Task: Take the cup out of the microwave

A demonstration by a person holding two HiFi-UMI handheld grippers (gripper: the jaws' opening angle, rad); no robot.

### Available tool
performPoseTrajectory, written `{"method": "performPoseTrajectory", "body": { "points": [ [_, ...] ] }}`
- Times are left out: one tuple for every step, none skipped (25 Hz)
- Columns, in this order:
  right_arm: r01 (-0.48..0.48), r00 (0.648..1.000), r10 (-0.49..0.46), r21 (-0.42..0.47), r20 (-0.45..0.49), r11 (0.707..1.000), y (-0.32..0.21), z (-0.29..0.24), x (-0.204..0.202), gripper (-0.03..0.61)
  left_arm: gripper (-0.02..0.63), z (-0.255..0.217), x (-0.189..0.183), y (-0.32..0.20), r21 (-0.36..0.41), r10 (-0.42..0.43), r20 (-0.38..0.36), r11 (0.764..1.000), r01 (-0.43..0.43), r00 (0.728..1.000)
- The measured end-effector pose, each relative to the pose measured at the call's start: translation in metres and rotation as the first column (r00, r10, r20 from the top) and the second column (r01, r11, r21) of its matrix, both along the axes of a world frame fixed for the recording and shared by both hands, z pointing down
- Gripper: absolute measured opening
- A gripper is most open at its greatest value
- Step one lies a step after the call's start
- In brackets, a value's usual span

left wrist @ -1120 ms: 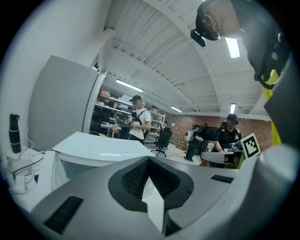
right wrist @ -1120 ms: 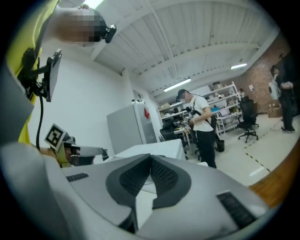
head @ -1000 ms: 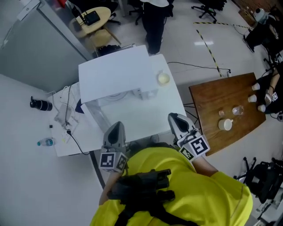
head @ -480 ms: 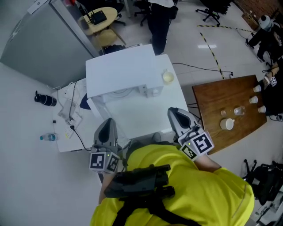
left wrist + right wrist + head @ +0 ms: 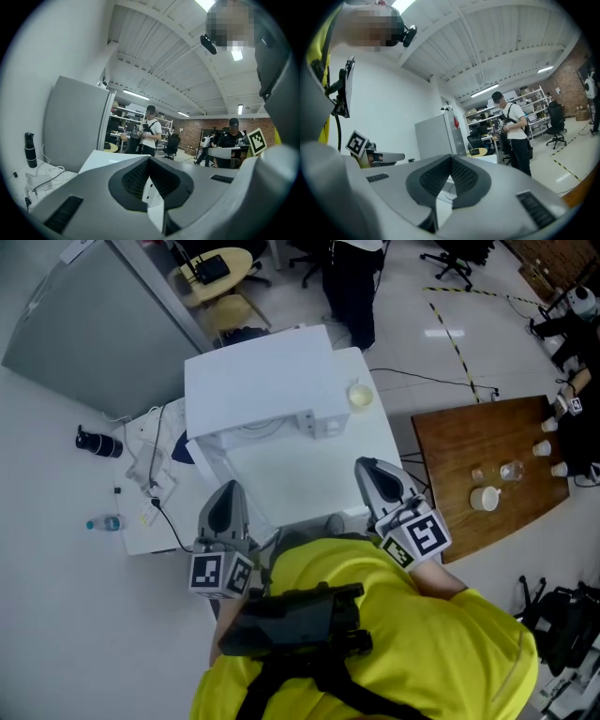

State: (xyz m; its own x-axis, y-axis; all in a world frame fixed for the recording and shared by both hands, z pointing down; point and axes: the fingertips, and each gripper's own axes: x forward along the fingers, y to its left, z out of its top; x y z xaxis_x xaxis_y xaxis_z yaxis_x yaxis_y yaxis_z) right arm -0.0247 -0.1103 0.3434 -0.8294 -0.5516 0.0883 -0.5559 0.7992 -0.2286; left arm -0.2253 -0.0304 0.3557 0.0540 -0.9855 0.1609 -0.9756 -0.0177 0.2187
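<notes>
Pale floor (image 5: 56,634) fills most of the head view, with a grey cabinet (image 5: 94,324) at the upper left. A white table (image 5: 309,488) stands in the middle, and a brown wooden table (image 5: 450,442) is near it on the right. A white microwave (image 5: 258,390) sits at the far end of the white table; its inside cannot be seen from above. The person's yellow shirt (image 5: 394,634) fills the bottom. The left hand-held gripper (image 5: 228,491) and the right hand-held gripper (image 5: 370,468) hang over the table's near edge, pointing toward the microwave, well apart from each other. Each has its jaws pressed together with nothing between them. The cup (image 5: 360,396), pale and round, stands on the white table just beside the microwave's right side, outside it. A white mug (image 5: 485,499) sits on the wooden table
</notes>
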Motion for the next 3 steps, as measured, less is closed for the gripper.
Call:
{"method": "performPoseTrajectory", "body": {
  "points": [
    [0.001, 1.000, -0.001, -0.003, 0.000, 1.000, 0.0002, 0.0009, 0.0002, 0.003, 0.000, 0.0000, 0.0004, -0.0005, -0.001, 0.001, 0.001, 1.000, -0.001, 1.000],
    [0.001, 1.000, -0.001, -0.006, 0.001, 1.000, 0.0004, 0.0016, 0.0003, 0.003, 0.002, 0.0000, 0.0008, -0.0009, -0.002, 0.001, 0.001, 1.000, -0.001, 1.000],
    [0.002, 1.000, -0.002, -0.008, 0.002, 1.000, 0.0007, 0.0023, 0.0005, 0.003, 0.000, 0.0000, 0.0011, -0.0013, -0.003, 0.001, 0.001, 1.000, -0.001, 1.000]
  ]
}}
